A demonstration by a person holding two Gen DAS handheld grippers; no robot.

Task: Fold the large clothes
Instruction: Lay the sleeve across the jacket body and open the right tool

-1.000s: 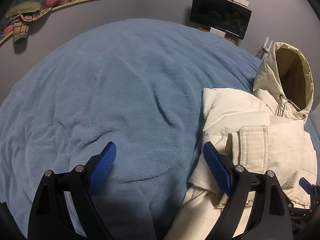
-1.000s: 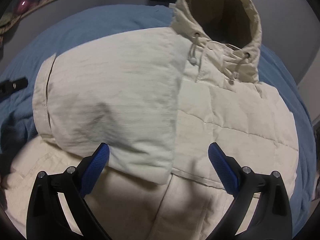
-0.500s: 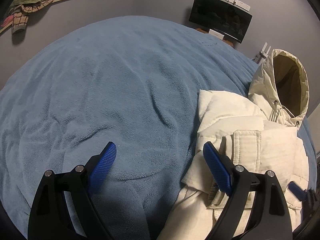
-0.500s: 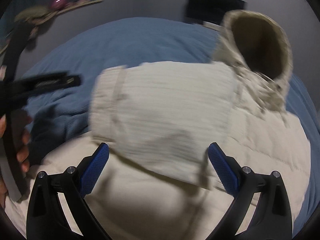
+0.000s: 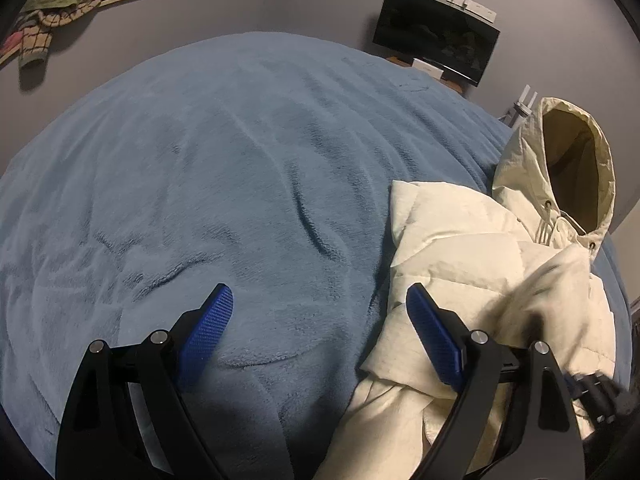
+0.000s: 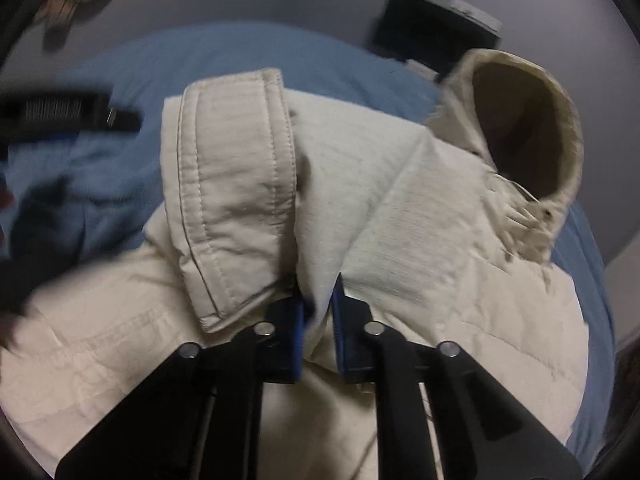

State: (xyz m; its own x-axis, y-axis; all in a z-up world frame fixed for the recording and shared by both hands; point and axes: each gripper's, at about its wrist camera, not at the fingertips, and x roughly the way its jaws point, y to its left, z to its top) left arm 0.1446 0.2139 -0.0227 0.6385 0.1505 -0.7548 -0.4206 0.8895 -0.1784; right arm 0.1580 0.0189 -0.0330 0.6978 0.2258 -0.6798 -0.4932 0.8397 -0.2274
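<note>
**Pinching the sleeve while the left gripper waits off to the side**

Lying on the blue bed (image 5: 224, 168), the cream hooded jacket (image 6: 460, 240) runs with its long axis from hem at 6 o'clock to hood (image 6: 520, 128) at 1 o'clock in the right wrist view; the right gripper (image 6: 318, 316) sits directly over the body, its blue pads drawn nearly together on a fold of the sleeve (image 6: 232, 184), whose cuff stands up toward 11 o'clock; the left gripper (image 5: 320, 328) has its pads spread wide with nothing between them, above bare blanket, and the jacket (image 5: 460, 248) lies at its 3 o'clock, touching or just beside the right pad; the right is therefore the nearer hand; the likely next move carries the sleeve across the chest, so the cloth may slip if the grip is shallow.
</note>
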